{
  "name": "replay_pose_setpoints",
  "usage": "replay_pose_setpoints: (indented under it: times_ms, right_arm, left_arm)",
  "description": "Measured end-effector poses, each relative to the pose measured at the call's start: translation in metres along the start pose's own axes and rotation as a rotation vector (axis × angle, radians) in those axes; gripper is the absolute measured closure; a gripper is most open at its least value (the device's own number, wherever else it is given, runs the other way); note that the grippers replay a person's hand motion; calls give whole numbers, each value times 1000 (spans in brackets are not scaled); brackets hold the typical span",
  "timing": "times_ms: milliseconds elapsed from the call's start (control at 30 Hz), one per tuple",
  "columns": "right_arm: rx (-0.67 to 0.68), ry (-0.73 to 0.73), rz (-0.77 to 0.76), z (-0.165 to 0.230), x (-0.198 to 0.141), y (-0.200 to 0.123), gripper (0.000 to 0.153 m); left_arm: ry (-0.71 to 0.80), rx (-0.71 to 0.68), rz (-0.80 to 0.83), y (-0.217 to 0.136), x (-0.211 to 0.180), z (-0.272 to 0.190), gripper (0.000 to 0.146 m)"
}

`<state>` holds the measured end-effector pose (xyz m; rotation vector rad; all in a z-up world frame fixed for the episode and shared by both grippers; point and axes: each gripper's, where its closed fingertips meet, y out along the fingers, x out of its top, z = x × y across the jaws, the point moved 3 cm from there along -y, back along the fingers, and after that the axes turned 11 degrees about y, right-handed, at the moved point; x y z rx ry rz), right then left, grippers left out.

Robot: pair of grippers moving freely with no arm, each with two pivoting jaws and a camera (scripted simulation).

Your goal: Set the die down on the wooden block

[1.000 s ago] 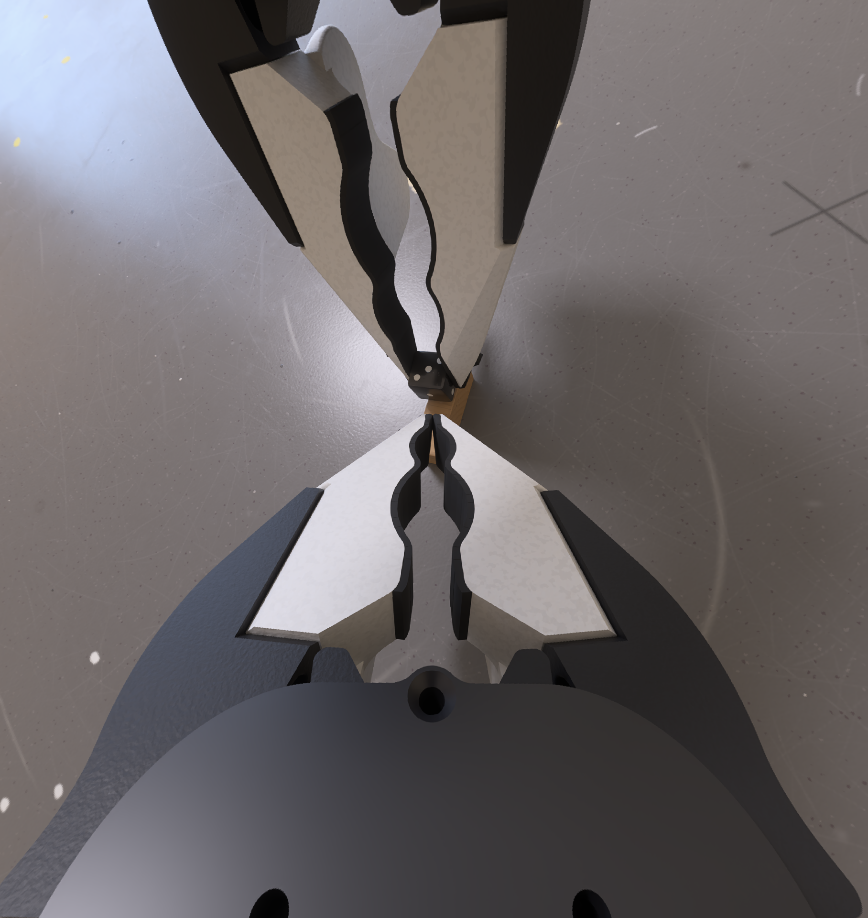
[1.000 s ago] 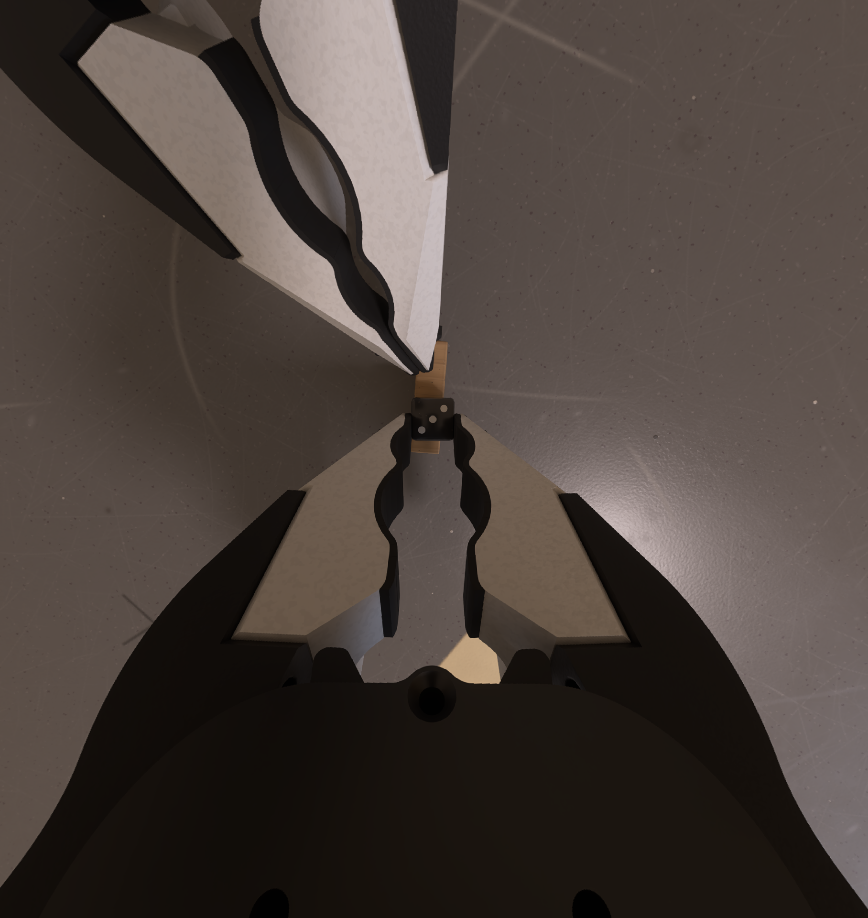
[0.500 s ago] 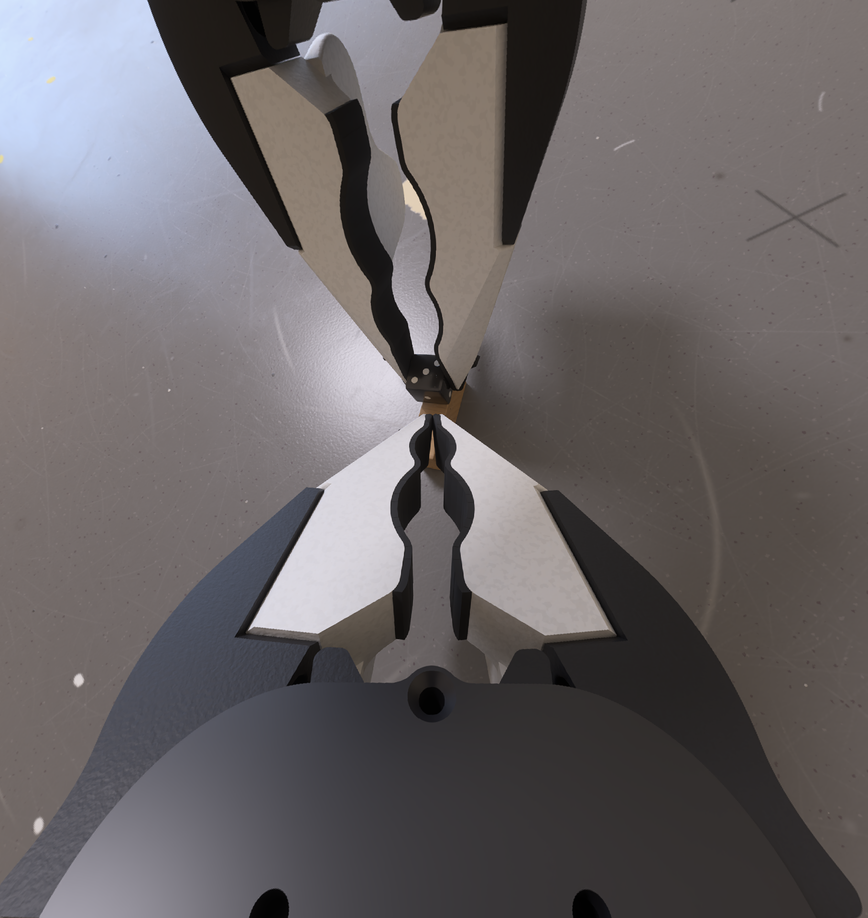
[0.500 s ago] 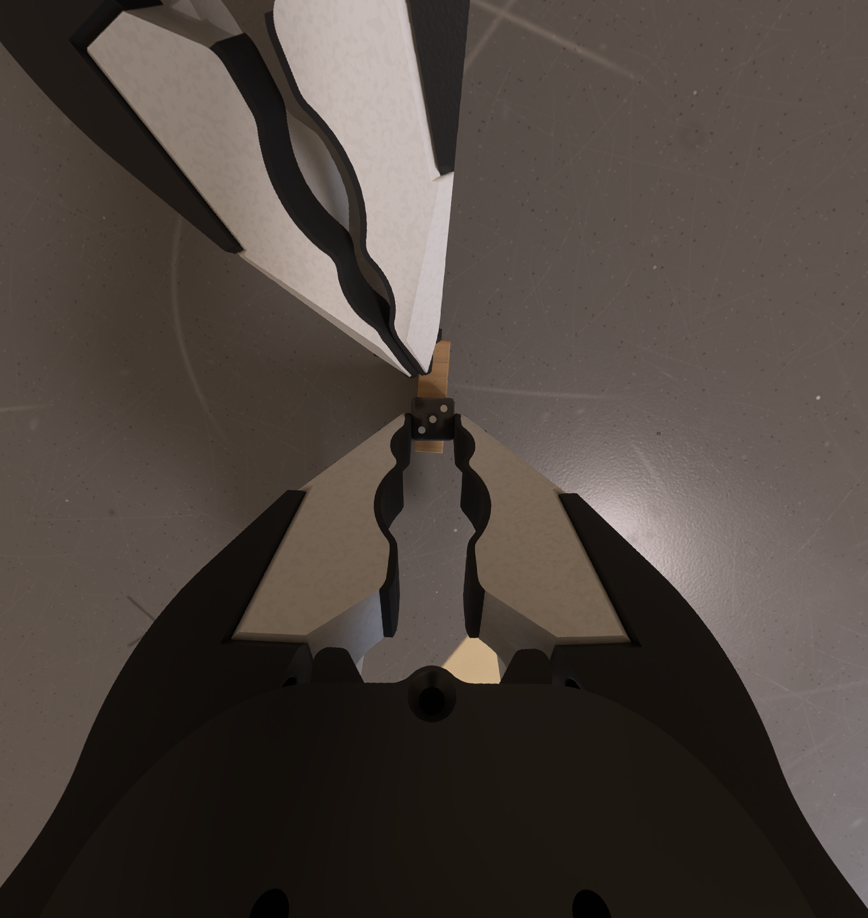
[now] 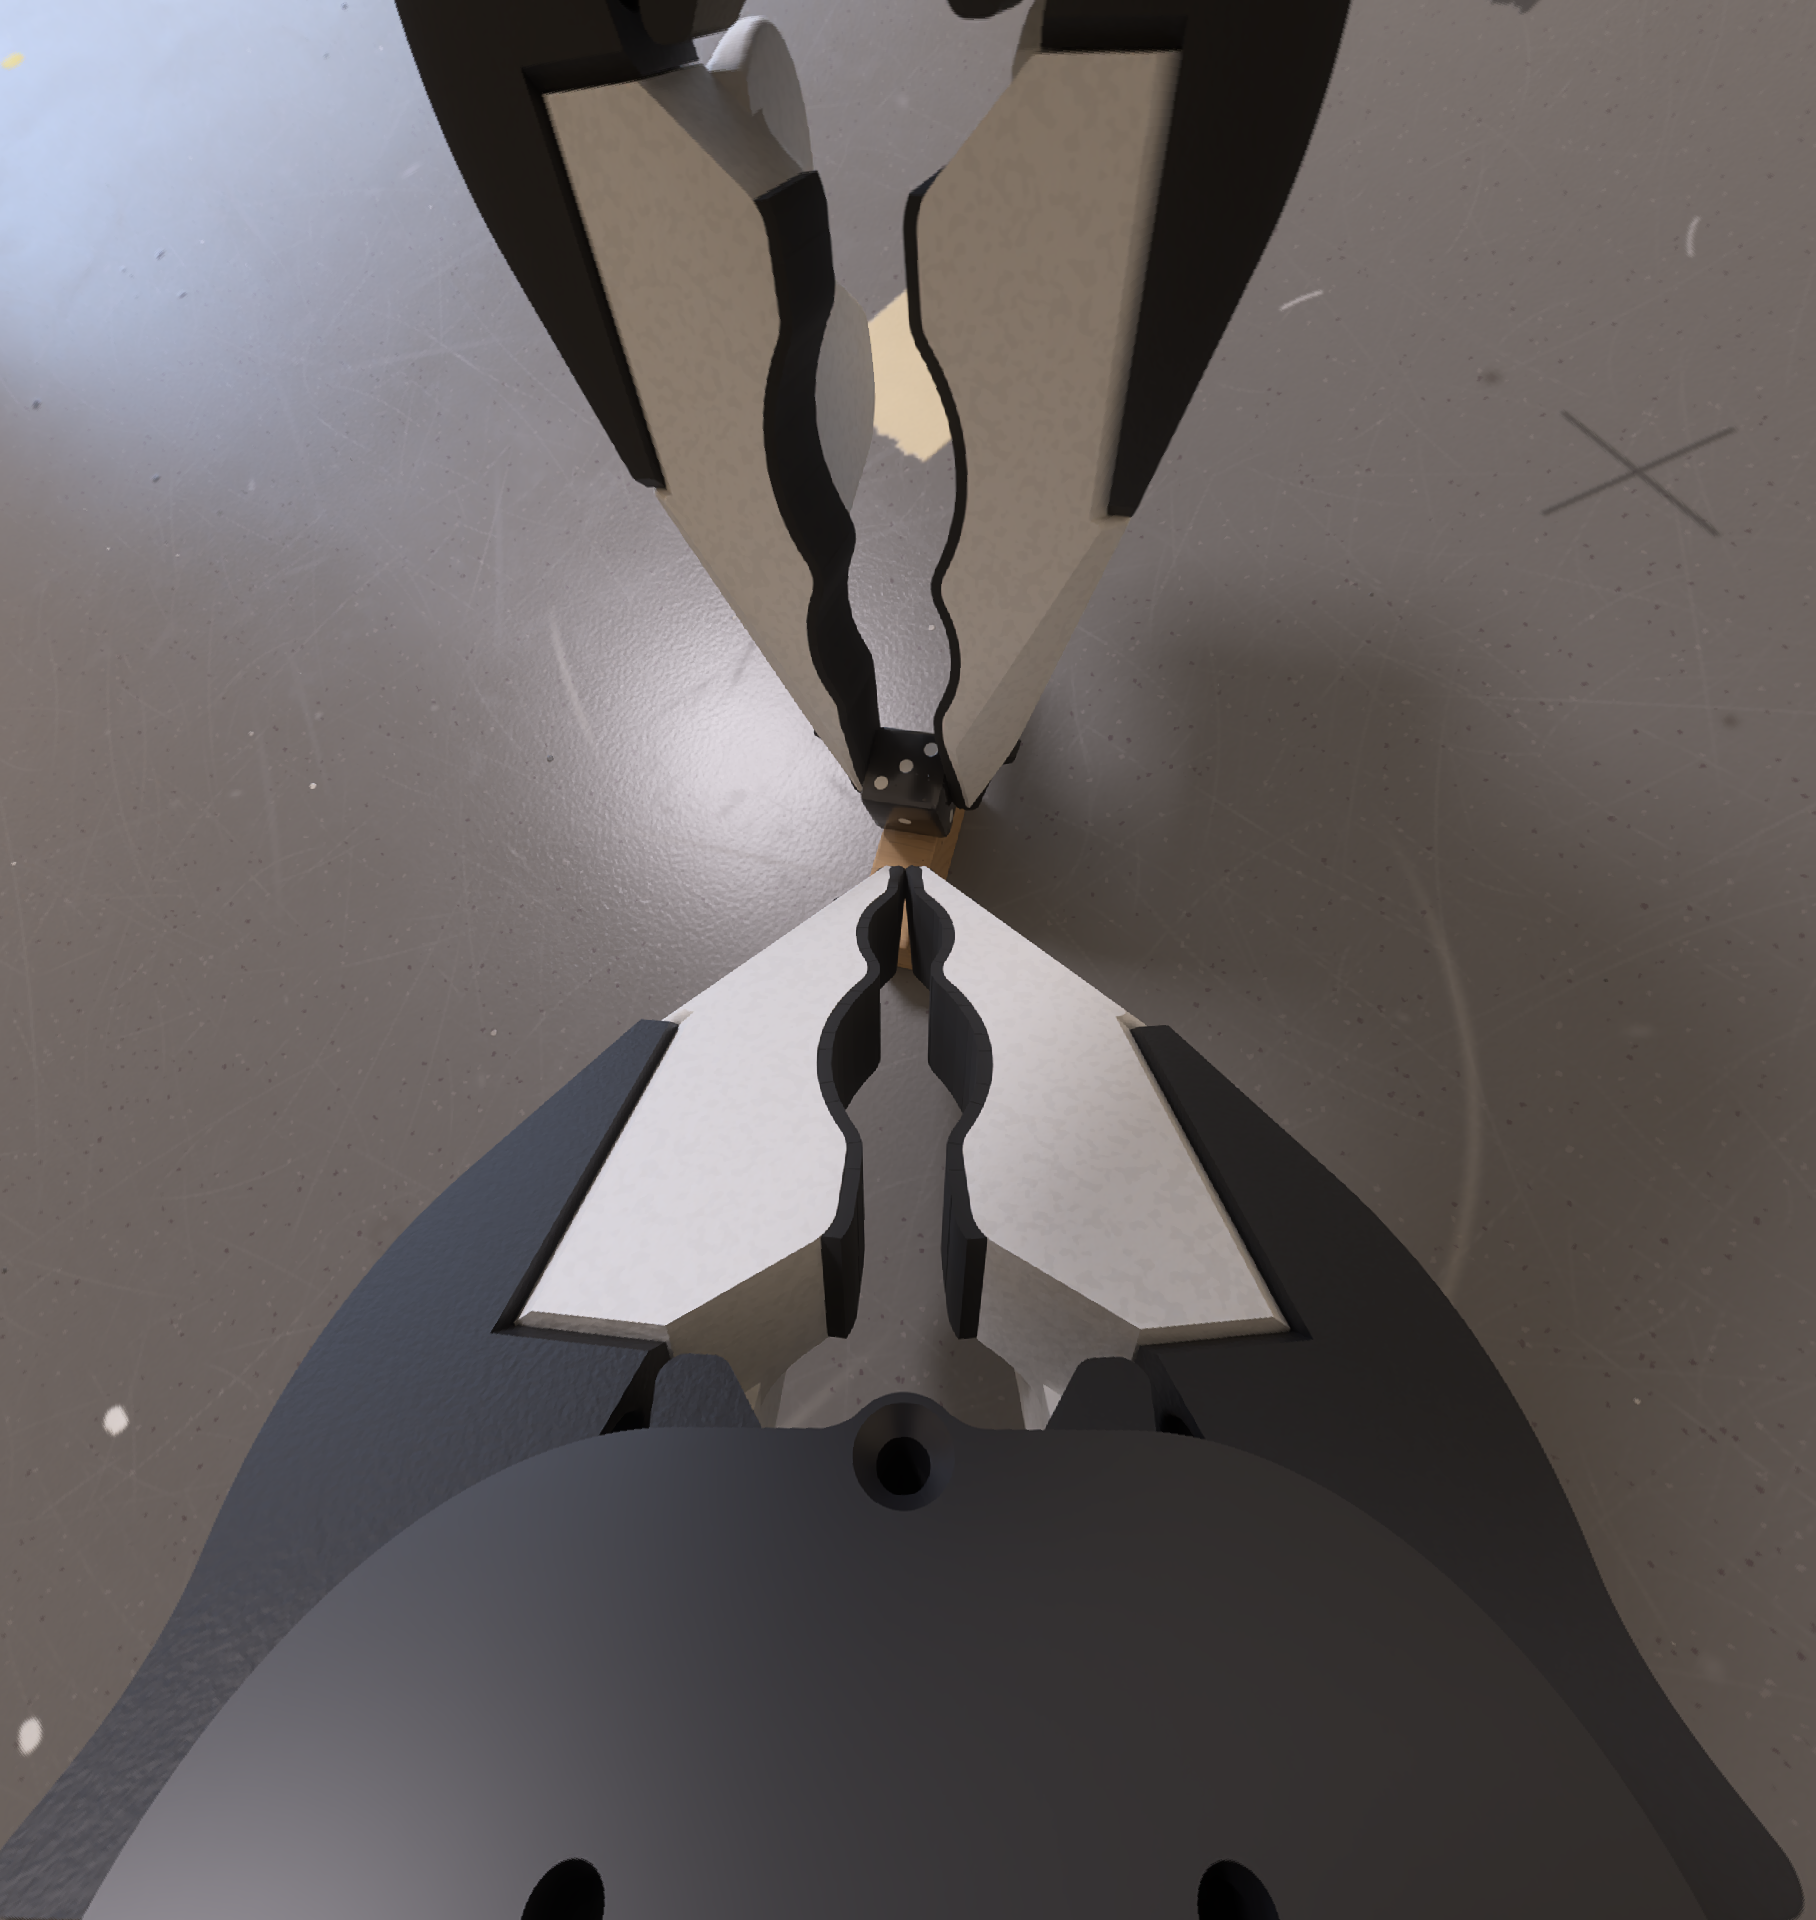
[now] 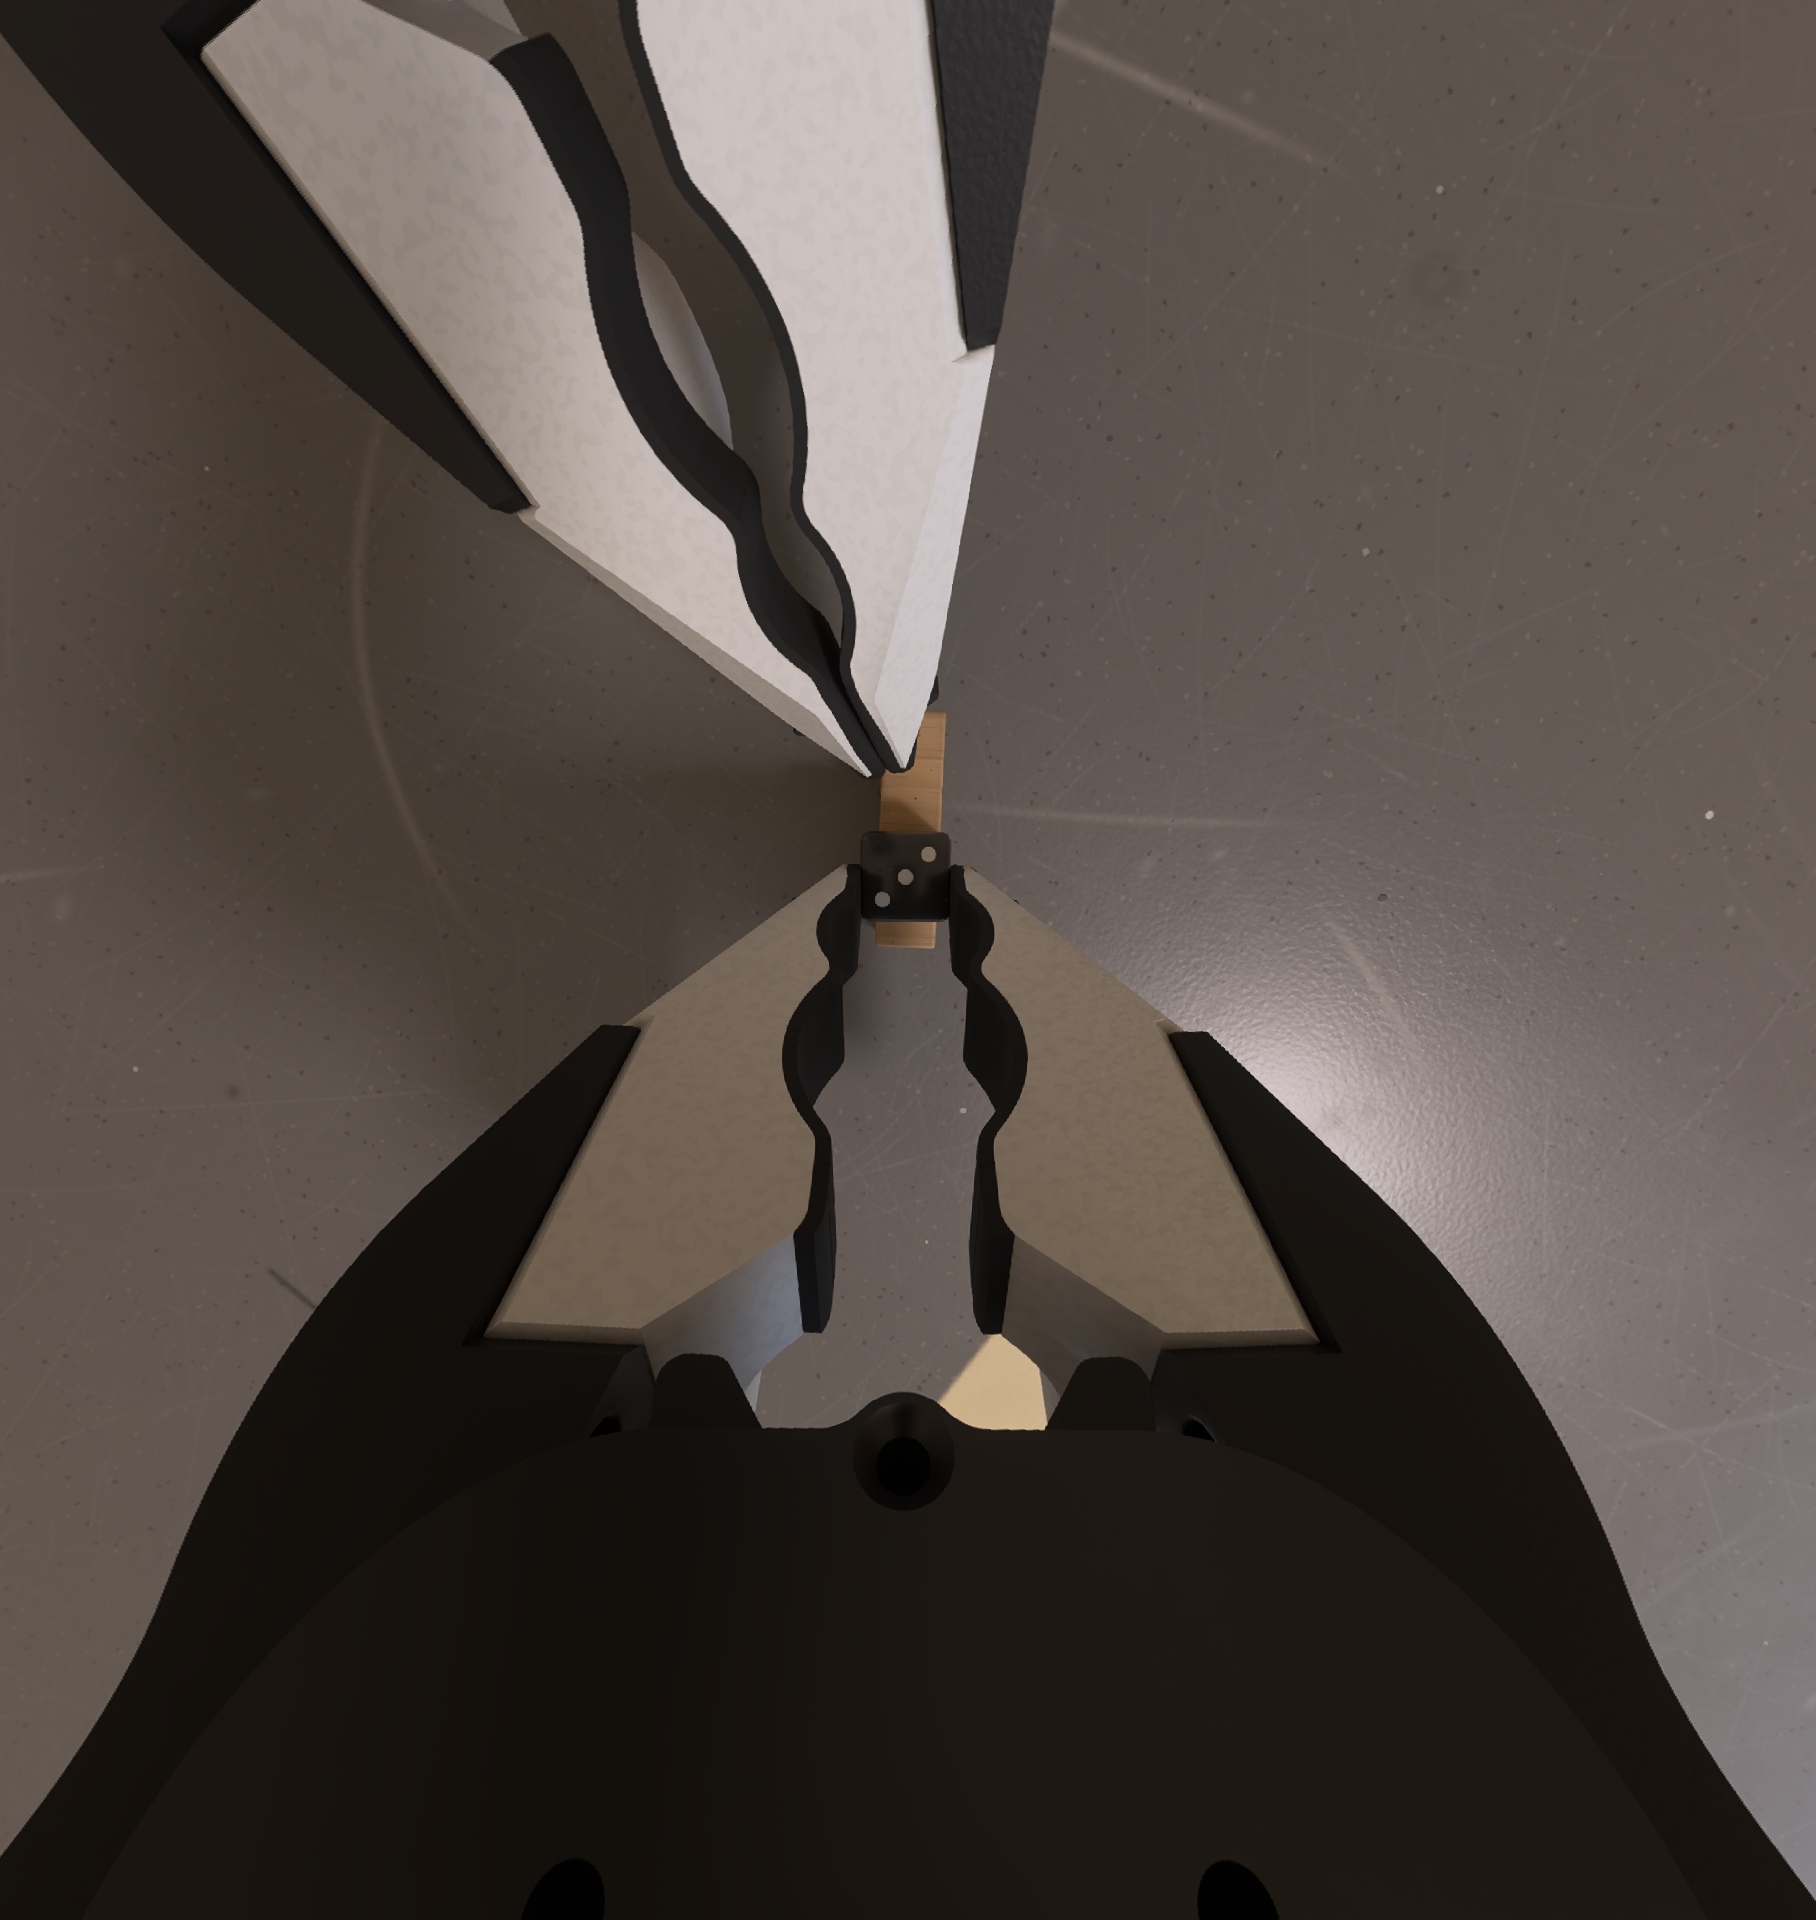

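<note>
While the right gripper pinches a small black die with white pips between its fingertips, the cube hangs directly over a narrow tan wooden block on the scuffed grey tabletop. Opposite, the left gripper is closed to a sliver, seemingly clamping the block's end, though its tips hide the contact. Released off-centre, the die could tip off the slim block; crowded fingertips could nudge it. No containers are visible.

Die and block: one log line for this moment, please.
right tool: shut on die | left tool: shut on wooden block | die: over block, contact unclear | release: not yet
</note>
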<state>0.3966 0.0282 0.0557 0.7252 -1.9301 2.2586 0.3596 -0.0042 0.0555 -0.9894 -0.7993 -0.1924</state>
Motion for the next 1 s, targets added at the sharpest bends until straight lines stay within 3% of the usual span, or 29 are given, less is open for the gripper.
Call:
replay_pose_setpoints:
  times_ms: [433, 633, 700, 800, 1000]
  right_arm:
    - [-23, 14, -45, 2, 6, 4, 137]
    - [-27, -13, -48, -8, -2, -10, 122]
    - [5, -13, -54, -12, -5, -14, 125]
    - [48, -40, -109, -14, -3, -18, 141]
    - [105, -148, -227, -9, 12, -13, 147]
  left_arm:
    - [-37, -20, 13, -1, -3, 3, 146]
    - [-45, -2, 19, -6, -6, 5, 146]
    - [-42, 12, 22, -8, -6, 7, 146]
    - [-35, 34, 15, -16, -4, 9, 144]
    - [-21, 48, 109, -27, -16, 5, 125]
